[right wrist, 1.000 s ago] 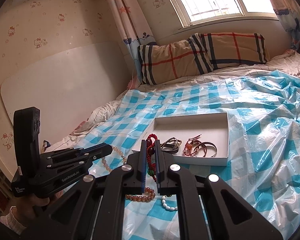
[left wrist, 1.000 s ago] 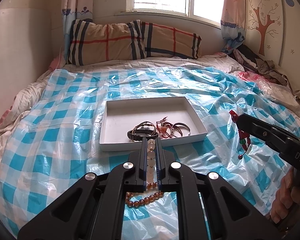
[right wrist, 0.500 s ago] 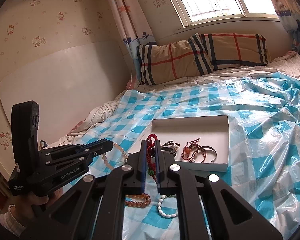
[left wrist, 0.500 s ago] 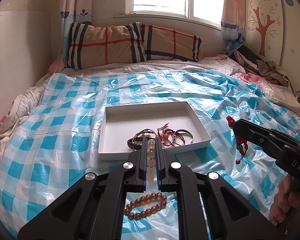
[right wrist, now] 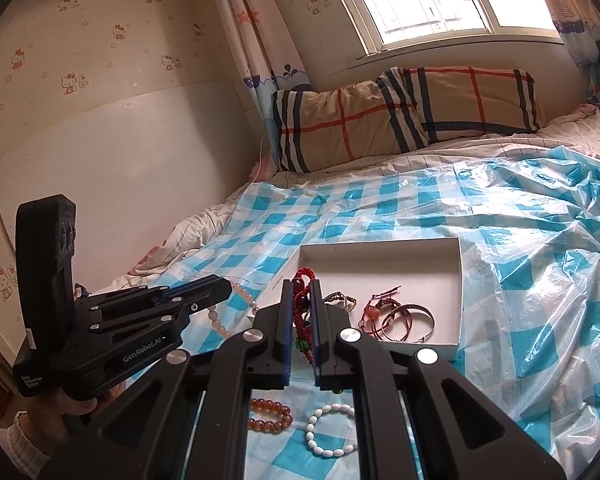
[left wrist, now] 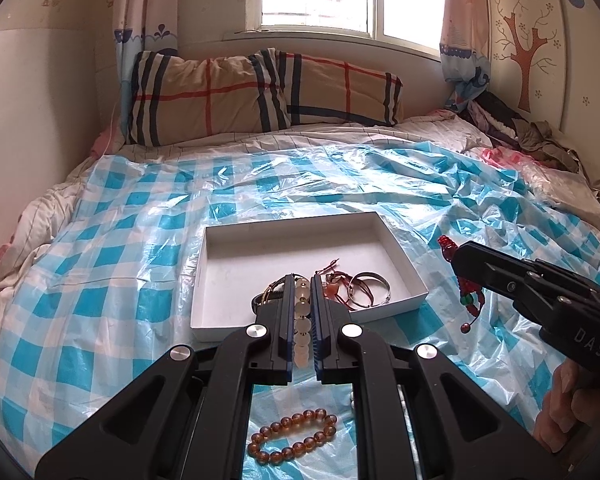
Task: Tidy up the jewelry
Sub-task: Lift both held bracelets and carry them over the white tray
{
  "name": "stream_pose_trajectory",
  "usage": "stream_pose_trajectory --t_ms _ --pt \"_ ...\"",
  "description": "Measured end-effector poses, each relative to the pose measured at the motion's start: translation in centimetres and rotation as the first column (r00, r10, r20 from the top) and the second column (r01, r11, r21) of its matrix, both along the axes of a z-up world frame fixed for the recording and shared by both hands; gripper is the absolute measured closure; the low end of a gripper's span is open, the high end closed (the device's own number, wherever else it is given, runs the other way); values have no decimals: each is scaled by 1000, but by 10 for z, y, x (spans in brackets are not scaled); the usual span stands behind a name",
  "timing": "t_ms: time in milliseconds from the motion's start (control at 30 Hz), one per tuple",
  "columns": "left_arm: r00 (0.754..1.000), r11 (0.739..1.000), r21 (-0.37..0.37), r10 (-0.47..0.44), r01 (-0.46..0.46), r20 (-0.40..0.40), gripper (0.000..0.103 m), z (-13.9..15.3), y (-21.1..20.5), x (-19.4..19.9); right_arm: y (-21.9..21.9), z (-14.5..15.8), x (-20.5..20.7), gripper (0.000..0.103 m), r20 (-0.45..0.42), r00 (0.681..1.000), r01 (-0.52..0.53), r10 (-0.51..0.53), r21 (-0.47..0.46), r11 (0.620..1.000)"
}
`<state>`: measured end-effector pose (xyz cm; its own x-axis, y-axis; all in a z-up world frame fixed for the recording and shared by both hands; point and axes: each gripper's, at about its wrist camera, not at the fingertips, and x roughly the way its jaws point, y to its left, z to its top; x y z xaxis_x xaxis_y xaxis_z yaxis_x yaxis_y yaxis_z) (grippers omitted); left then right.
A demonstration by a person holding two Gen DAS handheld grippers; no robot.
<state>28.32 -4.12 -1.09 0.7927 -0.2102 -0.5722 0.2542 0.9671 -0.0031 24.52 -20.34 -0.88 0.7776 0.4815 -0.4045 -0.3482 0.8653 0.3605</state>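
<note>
A white shallow box (left wrist: 396,248) (right wrist: 458,272) lies on the blue checked plastic sheet and holds a dark bracelet, a red cord piece (right wrist: 374,310) and silver bangles (left wrist: 370,290) (right wrist: 410,322). My left gripper (left wrist: 302,280) (right wrist: 228,288) is shut on a pale bead bracelet (left wrist: 302,320) (right wrist: 220,322), raised before the box's near edge. My right gripper (right wrist: 302,284) (left wrist: 454,254) is shut on a red braided bracelet (right wrist: 302,320) (left wrist: 466,294) that dangles to the right of the box. An amber bead bracelet (left wrist: 294,436) (right wrist: 270,412) and a white bead bracelet (right wrist: 330,430) lie on the sheet below.
The bed fills both views, with a striped pillow (left wrist: 260,92) (right wrist: 404,112) at the head under the window. A heap of clothes (left wrist: 532,136) lies at the far right. A white headboard panel (right wrist: 112,168) leans on the left wall.
Both grippers have risen and tilted up with their bracelets held. The pale bracelet has come off the sheet, and the amber bracelet now lies in full view below.
</note>
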Motion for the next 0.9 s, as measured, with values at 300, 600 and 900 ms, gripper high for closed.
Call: stream_pose_trajectory --t_ms 300,600,900 --pt "1000 1000 3 -5 5 7 96 -1 -4 7 1 -2 4 94 2 1000 1 -1 -1 1000" --pt "1000 1000 6 -11 11 25 96 1 -10 21 -1 -5 11 94 4 1000 3 -3 -2 1000" --pt "999 1000 2 -21 21 32 96 -2 -14 32 -5 -7 19 94 3 1000 9 -9 -7 1000"
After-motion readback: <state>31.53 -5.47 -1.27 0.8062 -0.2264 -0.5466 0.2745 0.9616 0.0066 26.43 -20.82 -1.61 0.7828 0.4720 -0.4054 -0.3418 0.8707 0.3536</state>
